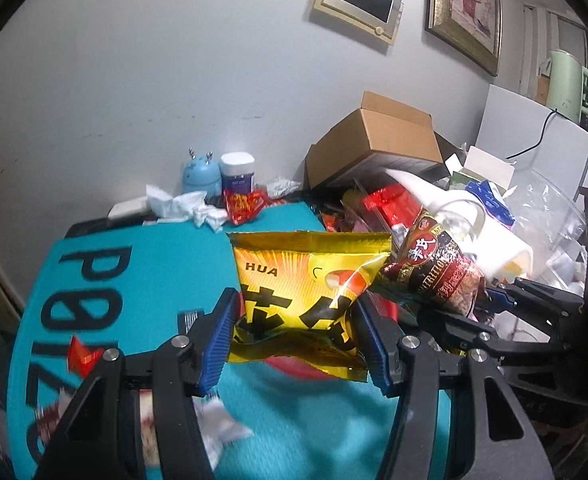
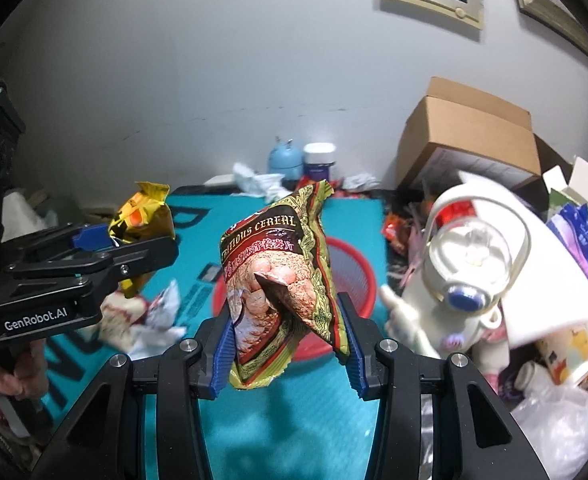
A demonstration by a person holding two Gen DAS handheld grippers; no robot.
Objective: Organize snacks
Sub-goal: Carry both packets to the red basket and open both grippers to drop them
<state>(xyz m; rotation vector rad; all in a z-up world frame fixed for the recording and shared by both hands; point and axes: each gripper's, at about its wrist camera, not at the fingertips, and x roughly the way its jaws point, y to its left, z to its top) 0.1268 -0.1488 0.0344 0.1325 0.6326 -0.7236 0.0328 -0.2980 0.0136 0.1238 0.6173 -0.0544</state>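
Note:
My left gripper [image 1: 294, 320] is shut on a yellow snack packet [image 1: 306, 280] and holds it above the teal mat [image 1: 154, 280]; the same gripper [image 2: 94, 256] and packet [image 2: 142, 216] show at the left of the right wrist view. My right gripper [image 2: 286, 320] is shut on a dark red cereal packet [image 2: 282, 264] and holds it upright above a red basket [image 2: 358, 276]. That packet [image 1: 434, 268] and gripper [image 1: 494, 312] show at the right of the left wrist view. The basket's rim [image 1: 294, 368] peeks under the yellow packet.
Crumpled wrappers [image 2: 154, 316] lie on the mat. A white astronaut lamp [image 2: 466, 276], a cardboard box [image 2: 466, 136] and plastic clutter crowd the right. A blue toy [image 1: 200, 174], a white jar [image 1: 236, 174] and tissues [image 1: 190, 208] stand by the back wall.

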